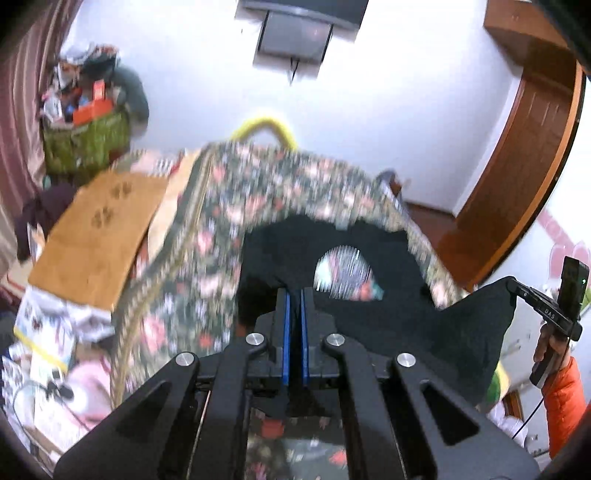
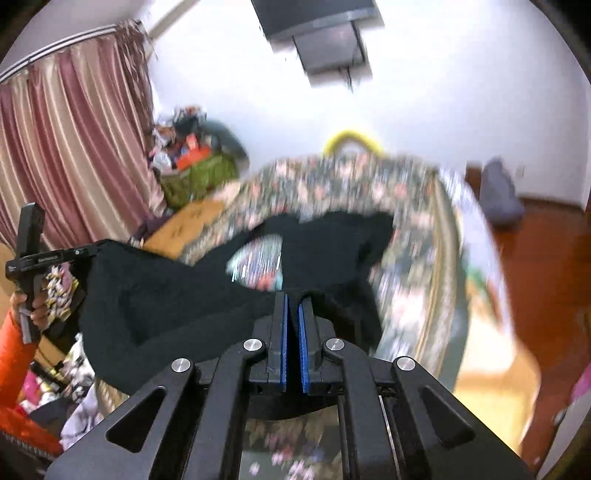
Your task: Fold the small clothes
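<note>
A small black T-shirt (image 1: 436,317) with a colourful round print (image 1: 343,273) hangs stretched above a floral bedspread (image 1: 221,206). My left gripper (image 1: 294,291) is shut on one edge of the shirt. My right gripper (image 2: 292,295) is shut on the other edge of the black T-shirt (image 2: 177,295). The right gripper also shows at the right of the left wrist view (image 1: 511,282), pinching a raised corner. The left gripper shows at the left of the right wrist view (image 2: 94,249), holding the opposite corner. The far hem drapes onto the floral bedspread (image 2: 406,192). Both views are motion-blurred.
A brown cardboard box (image 1: 99,229) with paw prints lies left of the bed. A green bag (image 1: 88,140) full of clutter stands by pink curtains (image 2: 74,147). A wooden door (image 1: 528,155) is at right. A wall unit (image 1: 295,33) hangs above. Clutter (image 1: 55,369) covers the floor at left.
</note>
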A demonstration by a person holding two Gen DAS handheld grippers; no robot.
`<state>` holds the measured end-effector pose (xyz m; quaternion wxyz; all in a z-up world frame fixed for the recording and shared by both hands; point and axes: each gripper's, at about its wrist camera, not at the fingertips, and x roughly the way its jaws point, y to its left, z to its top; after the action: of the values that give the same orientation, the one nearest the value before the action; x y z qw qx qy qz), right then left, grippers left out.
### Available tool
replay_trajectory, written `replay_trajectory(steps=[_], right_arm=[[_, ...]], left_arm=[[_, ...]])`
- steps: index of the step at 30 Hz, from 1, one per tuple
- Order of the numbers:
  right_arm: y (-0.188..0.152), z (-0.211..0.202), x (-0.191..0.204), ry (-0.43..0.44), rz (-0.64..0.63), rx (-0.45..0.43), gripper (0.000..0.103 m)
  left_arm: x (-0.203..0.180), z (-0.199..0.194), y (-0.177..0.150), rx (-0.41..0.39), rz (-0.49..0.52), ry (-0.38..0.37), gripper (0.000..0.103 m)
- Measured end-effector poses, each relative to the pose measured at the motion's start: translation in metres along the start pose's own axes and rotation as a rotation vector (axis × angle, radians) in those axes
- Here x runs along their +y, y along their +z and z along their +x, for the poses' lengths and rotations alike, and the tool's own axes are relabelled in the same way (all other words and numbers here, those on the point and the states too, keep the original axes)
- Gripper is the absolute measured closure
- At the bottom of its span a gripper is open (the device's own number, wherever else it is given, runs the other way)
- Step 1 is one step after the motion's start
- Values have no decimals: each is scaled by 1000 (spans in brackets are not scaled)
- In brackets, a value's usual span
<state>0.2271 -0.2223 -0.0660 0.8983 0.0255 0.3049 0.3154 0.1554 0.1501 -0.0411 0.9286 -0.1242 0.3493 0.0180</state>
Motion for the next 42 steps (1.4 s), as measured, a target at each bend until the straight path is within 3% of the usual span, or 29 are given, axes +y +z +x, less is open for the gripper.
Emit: replay_trajectory(steps=[4,10,16,24,25,30,33,35,37,39,40,41,42], right_arm=[[34,-10,-3,-37,-10,-85,99],[68,2,-11,-86,-4,-131,99],[74,52,-36,-128,23,-69,99],[64,139,-91,-167,79,74,99],[63,151,-97,-177,81,90,99],[58,201,-128,-181,137,166,98],[48,218,-132,-198,108,222,97],[42,220,-132,-216,77,253,90],[37,212,-130,-237,63,263,69],[32,203,-128,-223,53,258,55],[28,191,-124,-210,48,254,49],[25,187,-122,-200,46,259,47],[22,181,-118,-188,46,266,44]], left_arm=[[-12,-12,36,-95,10,8,100],[-13,6,80,-137,-3,46,100],[9,82,104,-77,-27,130,100],[62,220,97,91,-85,218,101],[68,240,97,103,-75,263,101],[87,308,89,177,-52,267,101],[86,330,77,215,13,287,100],[84,337,71,236,65,318,94],[86,334,69,244,71,332,89],[92,324,66,253,29,295,70],[94,319,64,258,9,278,41],[97,308,59,252,-16,254,34],[96,299,53,238,-19,239,33]])
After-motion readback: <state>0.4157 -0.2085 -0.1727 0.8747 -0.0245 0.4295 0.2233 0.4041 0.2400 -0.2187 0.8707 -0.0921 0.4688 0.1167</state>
